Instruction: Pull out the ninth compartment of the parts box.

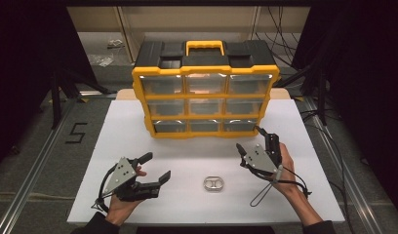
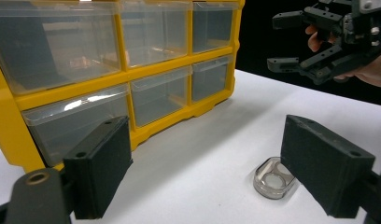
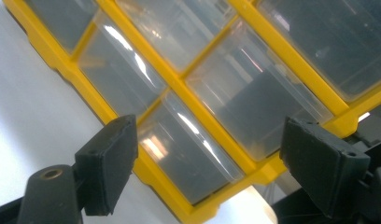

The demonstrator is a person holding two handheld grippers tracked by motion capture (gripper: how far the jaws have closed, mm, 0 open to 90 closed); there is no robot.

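Note:
A yellow and black drawer cabinet [image 1: 205, 87] with clear drawers stands at the back of the white table [image 1: 129, 141]. A small clear oval piece [image 1: 213, 184] lies on the table near the front, between my hands. My left gripper [image 1: 155, 166] rests low at the front left, open, nothing between its jaws; its own view looks past them at the cabinet [image 2: 109, 70] and the clear piece [image 2: 272, 178]. My right gripper [image 1: 249, 140] hangs open just before the cabinet's bottom right drawer [image 3: 188, 149], tilted, with empty jaws.
The table's front edge lies just below my hands. Black cables [image 1: 270, 190] trail from the right gripper over the table. Metal rails [image 1: 36, 161] and dark floor flank the table. In the left gripper view the right gripper [image 2: 291, 42] is at the upper right.

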